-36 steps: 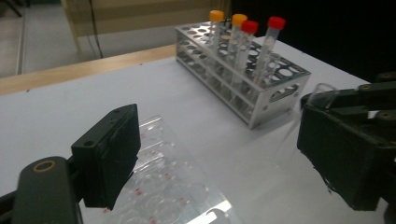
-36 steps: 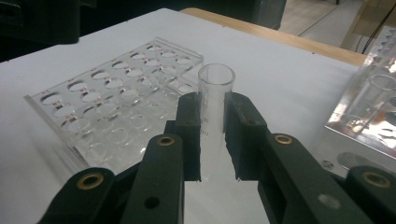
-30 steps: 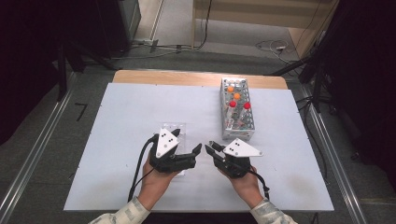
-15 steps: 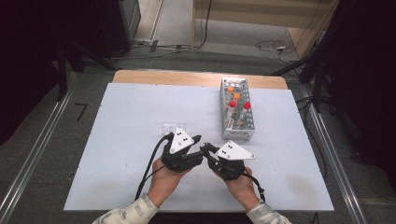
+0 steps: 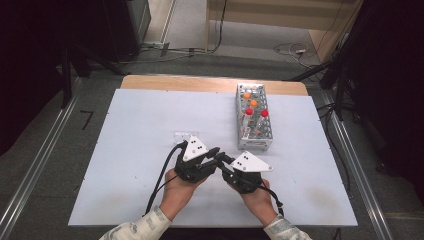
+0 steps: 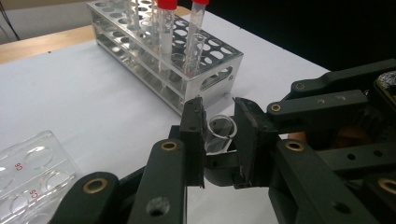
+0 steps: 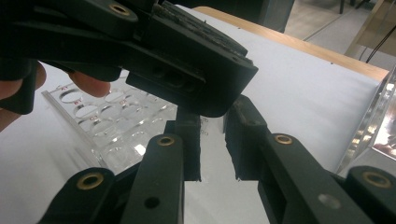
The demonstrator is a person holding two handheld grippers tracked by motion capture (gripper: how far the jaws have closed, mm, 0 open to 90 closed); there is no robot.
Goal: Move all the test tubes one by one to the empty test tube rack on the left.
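a small clear tube [image 6: 218, 135], round-mouthed and glassy, sits between the black jaws of the left gripper [image 6: 219, 140], which have just been closing and now clamp on it; the right gripper [image 7: 212, 140] grips it too, its jaws shut on a clear sliver that is hard to make out in the right gripper view. in the high view both grippers meet nose to nose near the front middle of the pale, matt surface [image 5: 135, 125], left gripper [image 5: 212, 156] and right gripper [image 5: 225, 162] each topped by a grey three-cornered plate, each held in a hand [image 5: 177, 192] with a patterned sleeve. just behind the left gripper lies a flat clear plastic rack [image 5: 184, 136] with rows of round wells and small red marks, seen close in the left gripper view [image 6: 32, 172]; what it holds i cannot tell. well to the right stands a shiny metal rack [image 5: 254, 122], box-shaped with a grid of round holes, holding upright capped tubes: two orange caps [image 5: 247, 95] at the back and two red caps [image 5: 264, 113] nearer, four counted from above. a wooden edge [image 5: 210, 84] runs along the far side of the surface.
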